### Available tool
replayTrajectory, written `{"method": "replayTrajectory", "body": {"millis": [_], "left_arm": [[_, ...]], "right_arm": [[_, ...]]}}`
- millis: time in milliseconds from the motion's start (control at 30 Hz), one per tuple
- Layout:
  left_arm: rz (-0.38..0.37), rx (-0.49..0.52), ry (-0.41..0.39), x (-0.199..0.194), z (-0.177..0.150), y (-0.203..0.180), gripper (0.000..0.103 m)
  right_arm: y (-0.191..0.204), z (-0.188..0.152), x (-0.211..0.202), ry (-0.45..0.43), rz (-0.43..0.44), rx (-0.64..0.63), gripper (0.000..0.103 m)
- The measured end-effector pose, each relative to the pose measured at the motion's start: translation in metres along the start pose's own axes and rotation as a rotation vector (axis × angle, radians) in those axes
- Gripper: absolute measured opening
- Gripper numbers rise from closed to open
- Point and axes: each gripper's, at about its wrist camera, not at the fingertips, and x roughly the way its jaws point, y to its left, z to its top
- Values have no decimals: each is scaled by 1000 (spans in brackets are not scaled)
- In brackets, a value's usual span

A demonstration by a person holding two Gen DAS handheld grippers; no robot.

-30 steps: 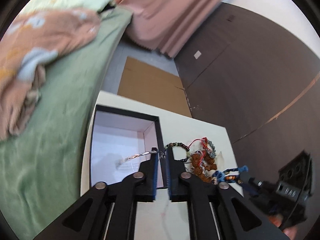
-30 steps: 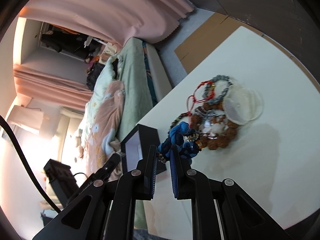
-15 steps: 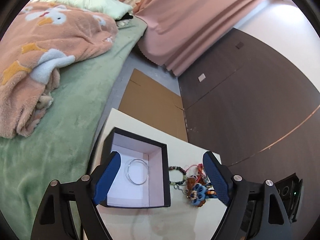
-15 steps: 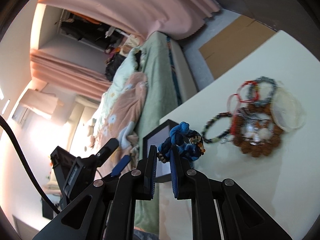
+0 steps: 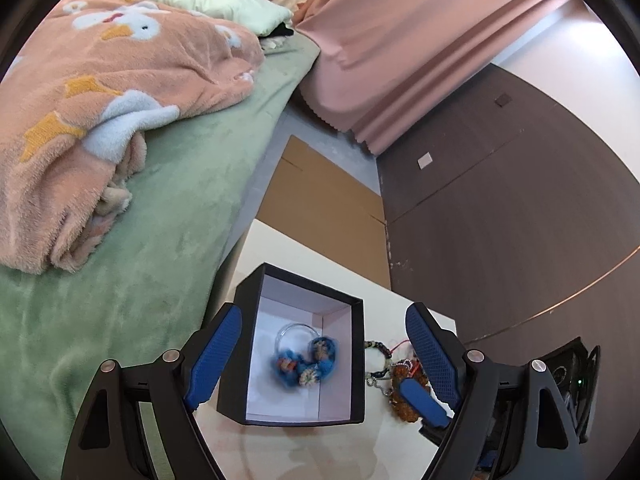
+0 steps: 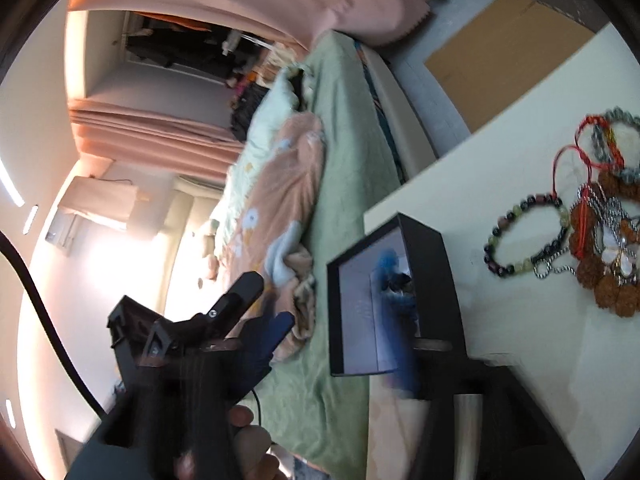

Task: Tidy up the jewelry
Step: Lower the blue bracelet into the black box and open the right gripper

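Observation:
A black jewelry box (image 5: 356, 364) with a pale lining stands on the white table (image 5: 304, 452). Inside it lie a thin silver bangle (image 5: 289, 331) and a blue knotted bracelet (image 5: 306, 364), blurred. My left gripper (image 5: 324, 356) is open wide above the box, empty. A pile of bracelets (image 5: 404, 380) lies right of the box. In the right wrist view the box (image 6: 432, 276) shows from the side with the blue bracelet (image 6: 394, 276) in it, and the bead bracelet (image 6: 524, 240) and the pile (image 6: 608, 248) lie to the right. The right gripper's fingers (image 6: 404, 364) are blurred, apart.
A green bed (image 5: 168, 216) with a pink blanket (image 5: 100, 92) runs along the table's left edge. A flat cardboard sheet (image 5: 320, 216) lies on the floor beyond the table. Pink curtains (image 5: 404, 44) and a dark wall (image 5: 520, 220) stand behind. The left gripper and a hand (image 6: 200, 360) show at left.
The left gripper dropped the silver bangle into the box, opened and lifted back. The right gripper carried the blue bracelet over the box and let it go; it now lies inside.

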Motion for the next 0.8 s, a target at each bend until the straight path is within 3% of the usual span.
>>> {"method": "replayTrajectory", "body": {"millis": [400,567,800], "left_arm": [[-19,75,35,8,-18,-28,85],[-34,123,59,13,-35,-46,85],[-60,201,88,21,-62,-77,85]], "right_arm": [[-18,5,-65,-117,-141,23,76],[-24,3,-101,-168,-230,5,76],[-39,5,-145,-237,-276,33,76]]}}
